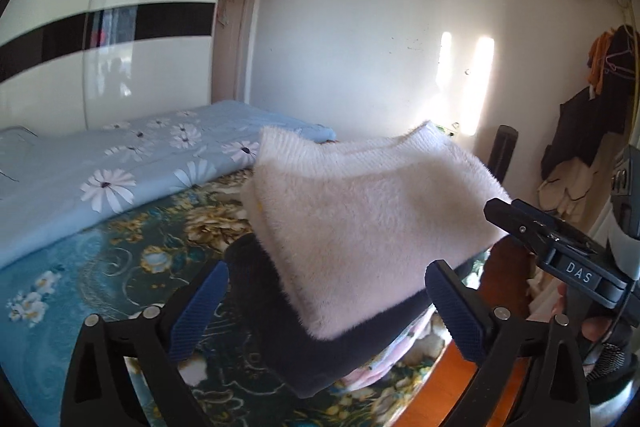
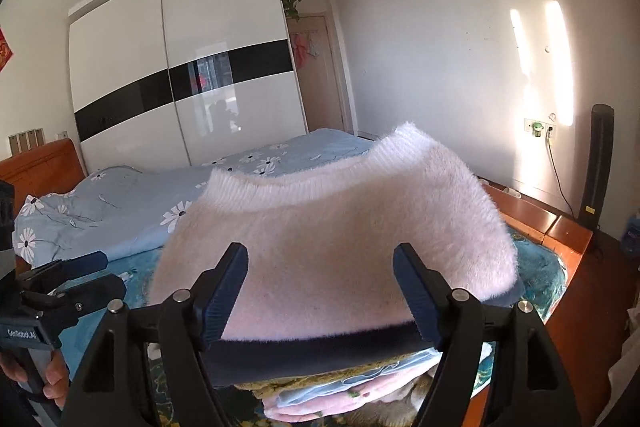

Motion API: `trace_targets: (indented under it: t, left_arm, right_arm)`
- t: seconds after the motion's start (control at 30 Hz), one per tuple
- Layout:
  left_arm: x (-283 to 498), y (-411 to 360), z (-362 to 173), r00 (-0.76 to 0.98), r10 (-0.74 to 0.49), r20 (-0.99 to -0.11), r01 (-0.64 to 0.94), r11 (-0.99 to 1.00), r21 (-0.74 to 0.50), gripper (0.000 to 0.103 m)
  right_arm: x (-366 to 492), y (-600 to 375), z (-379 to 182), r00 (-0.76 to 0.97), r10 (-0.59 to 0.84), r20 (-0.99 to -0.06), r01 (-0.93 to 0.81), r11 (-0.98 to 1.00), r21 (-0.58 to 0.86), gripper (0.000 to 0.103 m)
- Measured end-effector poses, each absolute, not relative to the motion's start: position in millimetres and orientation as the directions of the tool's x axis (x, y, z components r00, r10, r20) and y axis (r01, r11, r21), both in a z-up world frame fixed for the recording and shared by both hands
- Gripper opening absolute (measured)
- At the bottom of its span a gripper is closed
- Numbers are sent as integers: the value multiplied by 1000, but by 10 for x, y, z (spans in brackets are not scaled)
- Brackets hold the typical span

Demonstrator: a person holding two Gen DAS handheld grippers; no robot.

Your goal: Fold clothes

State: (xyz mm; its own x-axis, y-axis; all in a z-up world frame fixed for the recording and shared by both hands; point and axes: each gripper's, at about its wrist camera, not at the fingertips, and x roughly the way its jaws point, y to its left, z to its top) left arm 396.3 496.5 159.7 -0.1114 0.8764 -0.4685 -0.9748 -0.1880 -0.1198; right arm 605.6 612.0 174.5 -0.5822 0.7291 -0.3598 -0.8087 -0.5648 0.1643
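On top of a stack of folded clothes at the bed's corner lies a fluffy pale pink sweater point(image 2: 340, 227), folded into a compact rectangle with its ribbed neckline toward the far side. Directly beneath it sits a folded dark navy garment point(image 2: 320, 347), and under that several more folded pieces in pink and patterned cloth point(image 2: 360, 391). The stack rests on a teal floral blanket point(image 1: 120, 267), beside a light blue daisy-print quilt point(image 1: 100, 167).

The left tool point(image 1: 326, 307) is spread wide, its blue pads either side of the stack's near corner, pinching nothing. The right tool point(image 2: 320, 291) is likewise spread, its fingers flanking the sweater's near edge without gripping it. In the left wrist view, the right tool's black body appears at the right edge of the stack.

Judging by how things lie, the sweater is already folded and stacked. No unfolded garment shows on the visible part of the bed, so whether more clothes await cannot be told.
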Motion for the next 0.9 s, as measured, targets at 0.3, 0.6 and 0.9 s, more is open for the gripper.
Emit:
trace_targets:
  t: [0.3,0.6,0.9]
  left_arm:
    - [4019,4486,1508,-166,864,-475,-964,-244,-108,103]
    - [4145,4099,1609,-248,860,-446,-952,-302,-53,103]
    - [4202,3882,1710,-274,862,-427,-942,-330,-61,103]
  right_arm:
    - [6129,5552,1787,-433,829,-355,-896,-439,68,96]
    - [6198,5116,1819,-473,802,-364,-880,-447,160,103]
    - [6346,4745,1835,-452,828,-331,-891,-405,204,103]
